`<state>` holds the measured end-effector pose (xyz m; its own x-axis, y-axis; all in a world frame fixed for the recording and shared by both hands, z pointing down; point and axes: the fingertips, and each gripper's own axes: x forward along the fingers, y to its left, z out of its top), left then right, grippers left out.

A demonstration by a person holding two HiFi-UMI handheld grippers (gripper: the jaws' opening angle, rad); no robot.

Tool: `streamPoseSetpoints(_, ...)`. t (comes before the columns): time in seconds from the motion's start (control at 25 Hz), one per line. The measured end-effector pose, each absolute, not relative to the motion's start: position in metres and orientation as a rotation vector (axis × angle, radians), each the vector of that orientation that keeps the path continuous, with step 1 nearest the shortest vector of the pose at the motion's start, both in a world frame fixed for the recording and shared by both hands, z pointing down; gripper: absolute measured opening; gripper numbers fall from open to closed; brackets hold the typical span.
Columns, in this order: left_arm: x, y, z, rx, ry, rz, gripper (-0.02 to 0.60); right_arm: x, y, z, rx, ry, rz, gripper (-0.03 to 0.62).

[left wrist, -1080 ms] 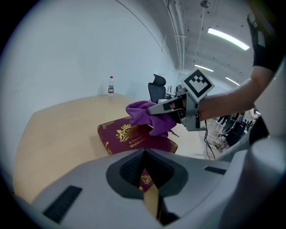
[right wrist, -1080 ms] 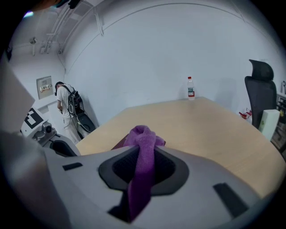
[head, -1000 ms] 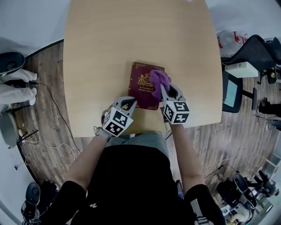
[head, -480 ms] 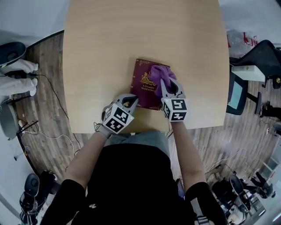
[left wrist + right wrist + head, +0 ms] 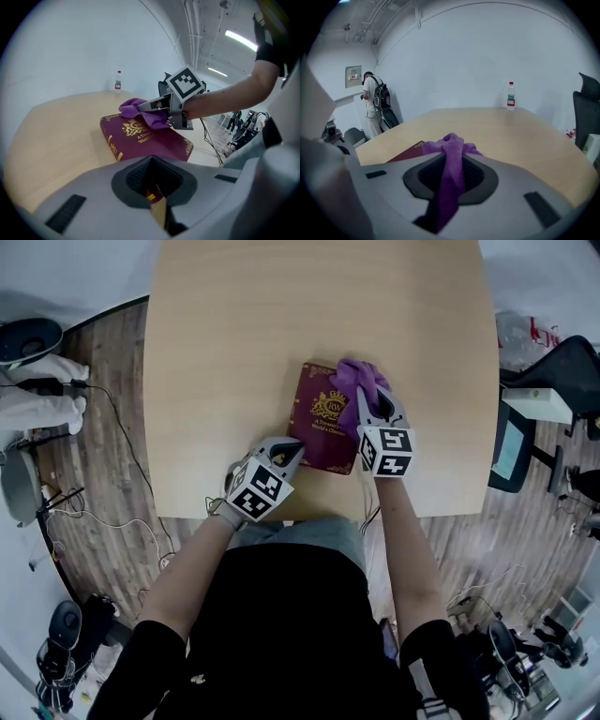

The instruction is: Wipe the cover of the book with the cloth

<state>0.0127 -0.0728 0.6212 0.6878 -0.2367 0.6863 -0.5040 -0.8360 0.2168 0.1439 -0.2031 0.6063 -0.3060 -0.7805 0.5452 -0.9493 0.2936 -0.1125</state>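
A maroon book (image 5: 323, 432) with gold print lies flat on the wooden table (image 5: 234, 352), near its front edge; it also shows in the left gripper view (image 5: 154, 143). A purple cloth (image 5: 358, 382) rests on the book's far right corner, and my right gripper (image 5: 370, 401) is shut on it; the cloth (image 5: 451, 176) runs between its jaws. My left gripper (image 5: 286, 452) is shut on the book's near left corner, whose edge (image 5: 157, 206) sits between the jaws.
A small water bottle (image 5: 511, 95) stands at the table's far end, also seen as the bottle (image 5: 118, 80). An office chair (image 5: 553, 362) stands right of the table. A person with a backpack (image 5: 372, 105) stands by the far wall. Cables lie on the floor (image 5: 103, 493) at left.
My right gripper has slid the cloth from the middle of the cover toward the book's far right corner. The left gripper has kept its hold on the near corner.
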Motion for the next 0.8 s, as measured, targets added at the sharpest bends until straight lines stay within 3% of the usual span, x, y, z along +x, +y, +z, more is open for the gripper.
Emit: streamPoseSetpoints(0.8,0.012,-0.075,0.623,2.487,-0.629,0.923,0.02,0.119,-0.159,0.609,1.483,-2.192,0.466,0.078)
